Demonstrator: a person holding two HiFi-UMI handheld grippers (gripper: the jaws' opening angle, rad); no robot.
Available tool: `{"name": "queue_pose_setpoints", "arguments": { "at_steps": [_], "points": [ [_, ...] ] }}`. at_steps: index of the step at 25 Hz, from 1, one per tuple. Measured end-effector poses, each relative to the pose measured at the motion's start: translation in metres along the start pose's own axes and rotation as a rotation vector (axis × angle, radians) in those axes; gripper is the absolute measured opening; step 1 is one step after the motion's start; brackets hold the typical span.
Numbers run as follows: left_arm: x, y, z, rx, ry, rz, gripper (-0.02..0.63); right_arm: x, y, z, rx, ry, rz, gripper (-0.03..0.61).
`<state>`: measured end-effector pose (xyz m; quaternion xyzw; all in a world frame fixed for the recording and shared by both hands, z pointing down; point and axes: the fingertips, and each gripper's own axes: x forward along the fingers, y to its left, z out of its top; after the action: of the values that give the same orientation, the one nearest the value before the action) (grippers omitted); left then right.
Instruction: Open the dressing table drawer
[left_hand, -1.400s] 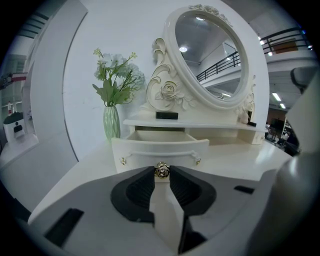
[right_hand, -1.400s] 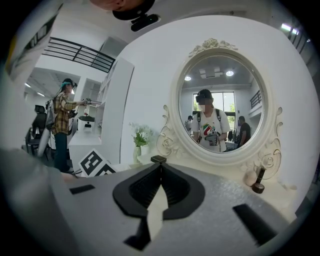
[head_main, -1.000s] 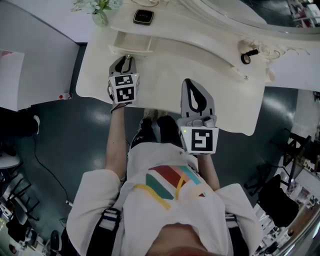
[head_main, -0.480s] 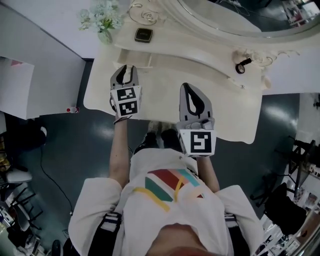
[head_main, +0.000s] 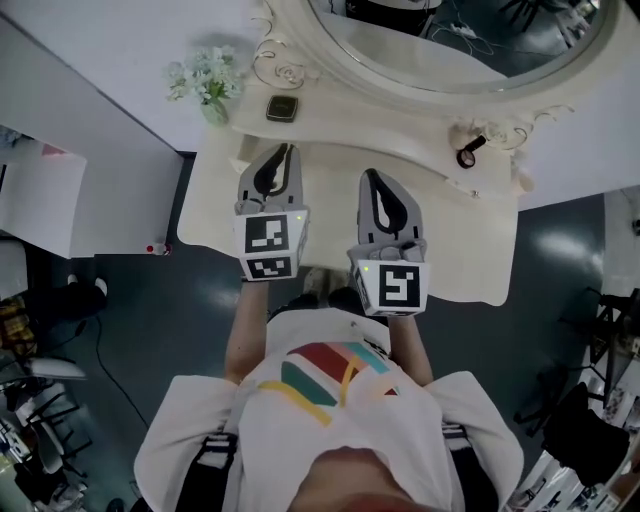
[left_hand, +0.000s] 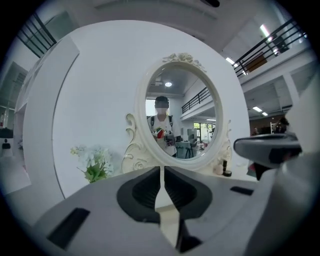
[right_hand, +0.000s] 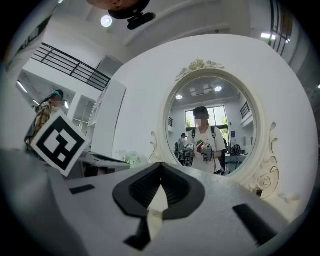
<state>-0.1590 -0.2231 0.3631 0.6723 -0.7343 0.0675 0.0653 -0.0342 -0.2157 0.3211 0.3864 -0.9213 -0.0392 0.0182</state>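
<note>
Above the left half of the table top, the left gripper (left_hand: 162, 175) is held roughly level and pointed at the mirror (head_main: 450, 40), its jaws closing to a thin slit with nothing between them. Just beside it, over the middle of the top, the right gripper (right_hand: 161, 167) is carried with its jaws together and likewise empty. Under the left gripper's tips, toward the rear left corner of the dressing table (head_main: 330, 195), a pale strip taken to be the drawer (head_main: 244, 162) is glimpsed. It is mostly covered, so how far out it stands cannot be told. A small dark case (head_main: 281, 108) is set on the ledge just behind it, and a vase of flowers (head_main: 205, 80) is seen near the same corner. Nothing of the drawer is gripped, so if more pull is needed a fresh hold would have to be found. A careless reach could see the case knocked, or the slim jaws slipped off the front
</note>
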Motion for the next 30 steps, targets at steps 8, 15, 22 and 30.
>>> {"name": "queue_pose_setpoints", "arguments": {
  "at_steps": [8, 15, 22, 30],
  "points": [
    [-0.023, -0.044, 0.047, -0.002, -0.123, -0.09, 0.023, -0.009, -0.022, 0.01, 0.006, -0.023, -0.051, 0.0],
    [-0.036, -0.058, 0.068, 0.043, -0.214, -0.068, 0.021, -0.015, -0.034, 0.008, 0.009, -0.022, -0.071, 0.0],
    [-0.02, -0.069, 0.05, 0.054, -0.186, -0.097, 0.021, -0.016, -0.039, -0.005, -0.017, 0.023, -0.093, 0.0],
    [-0.007, -0.067, 0.037, 0.044, -0.152, -0.103, 0.021, -0.012, -0.05, -0.014, -0.005, 0.037, -0.127, 0.0]
  ]
}}
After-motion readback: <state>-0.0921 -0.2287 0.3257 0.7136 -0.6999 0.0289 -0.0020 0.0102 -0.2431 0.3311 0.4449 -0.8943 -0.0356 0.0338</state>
